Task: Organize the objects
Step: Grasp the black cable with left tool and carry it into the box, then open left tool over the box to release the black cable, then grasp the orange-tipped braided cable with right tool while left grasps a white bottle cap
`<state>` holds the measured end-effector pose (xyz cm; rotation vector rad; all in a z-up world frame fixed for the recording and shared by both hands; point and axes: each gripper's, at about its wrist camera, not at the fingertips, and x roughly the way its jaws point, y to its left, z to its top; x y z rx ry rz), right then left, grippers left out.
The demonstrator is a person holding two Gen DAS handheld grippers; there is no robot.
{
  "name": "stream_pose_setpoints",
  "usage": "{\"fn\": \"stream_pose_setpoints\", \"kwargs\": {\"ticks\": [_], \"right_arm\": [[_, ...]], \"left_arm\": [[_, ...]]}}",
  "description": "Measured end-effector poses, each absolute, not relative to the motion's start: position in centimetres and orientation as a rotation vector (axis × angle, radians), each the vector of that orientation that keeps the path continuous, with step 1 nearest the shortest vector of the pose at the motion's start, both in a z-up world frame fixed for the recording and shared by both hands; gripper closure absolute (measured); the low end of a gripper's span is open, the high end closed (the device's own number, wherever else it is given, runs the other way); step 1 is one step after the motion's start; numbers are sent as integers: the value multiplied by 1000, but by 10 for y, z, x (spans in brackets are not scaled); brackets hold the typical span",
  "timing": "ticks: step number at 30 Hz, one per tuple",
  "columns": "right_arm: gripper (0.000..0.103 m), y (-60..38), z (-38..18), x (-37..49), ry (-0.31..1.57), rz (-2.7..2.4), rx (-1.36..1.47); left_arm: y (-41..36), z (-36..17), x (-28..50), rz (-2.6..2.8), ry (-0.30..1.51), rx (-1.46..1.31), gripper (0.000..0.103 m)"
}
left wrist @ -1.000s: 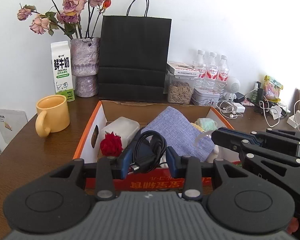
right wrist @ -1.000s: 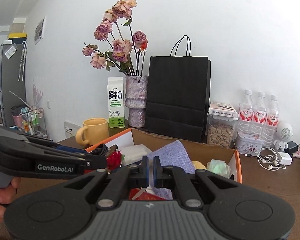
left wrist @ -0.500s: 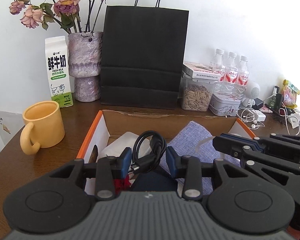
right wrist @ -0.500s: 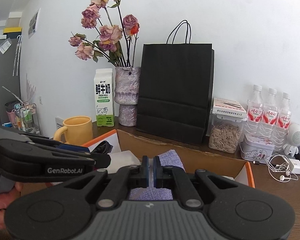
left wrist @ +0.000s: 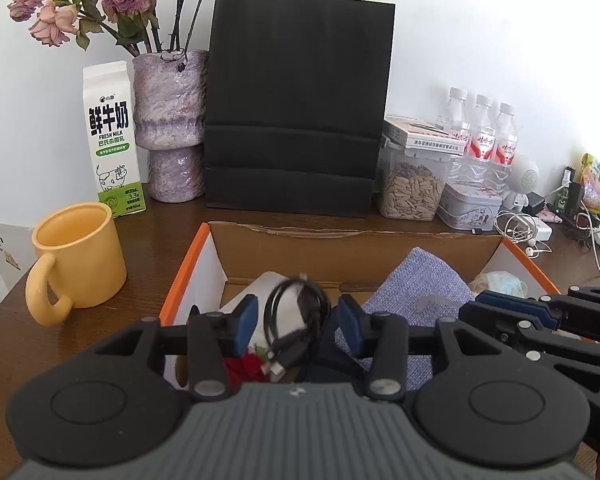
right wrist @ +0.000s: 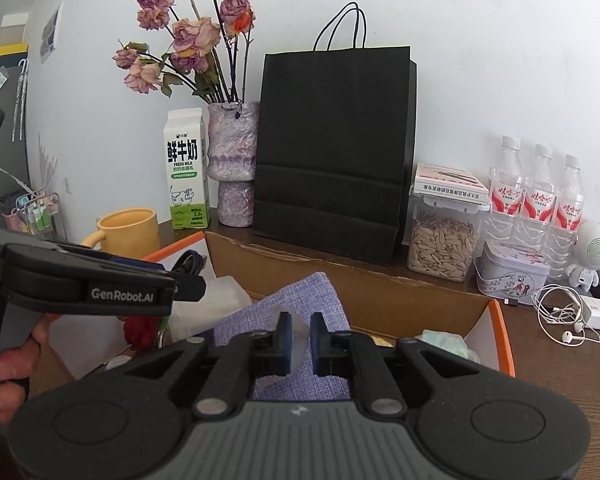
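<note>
The left claw (left wrist: 296,320) has just been opening; the cable (left wrist: 296,316) sits loose between its pads, over the box (left wrist: 356,240). At lower centre, the right claw (right wrist: 298,340) has just parted slightly, released around something clear.

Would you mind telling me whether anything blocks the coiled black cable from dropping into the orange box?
Nothing visible does. The coiled black cable hangs between the left hand-held gripper's just-opened pads, directly over the orange box, with a red flower and dark cloth beneath.

the cardboard box (left wrist: 356,240) stands open on top, hemmed behind by the black bag (left wrist: 296,120) and left by the yellow mug (left wrist: 76,256).
</note>
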<state>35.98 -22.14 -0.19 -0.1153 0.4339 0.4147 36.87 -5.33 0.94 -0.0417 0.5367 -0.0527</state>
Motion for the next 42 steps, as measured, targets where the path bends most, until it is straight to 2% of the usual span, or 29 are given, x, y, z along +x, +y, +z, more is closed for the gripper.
{"fn": "stream_pose_setpoints", "kwargs": {"ticks": [1, 2, 3, 4, 5, 7, 22, 42], "right_arm": [[83, -222, -2, 361, 444, 409, -111], [62, -223, -1, 361, 445, 401, -107], [53, -224, -1, 360, 444, 394, -107], [30, -224, -1, 359, 442, 388, -110], [13, -224, -1, 359, 440, 384, -114], [3, -222, -2, 358, 444, 378, -126], [0, -219, 8, 334, 414, 353, -146], [2, -239, -9, 220, 483, 340, -184]], "left_arm": [[-53, 10, 368, -52, 530, -38, 39], [-53, 11, 367, -46, 523, -34, 19], [-53, 12, 365, -37, 511, -31, 6], [-52, 13, 364, -31, 500, -32, 1], [-52, 14, 363, -31, 493, -36, 0], [-51, 15, 364, -32, 496, -44, 0], [-52, 23, 337, -13, 496, -52, 0], [-30, 12, 228, 28, 579, -61, 0]]}}
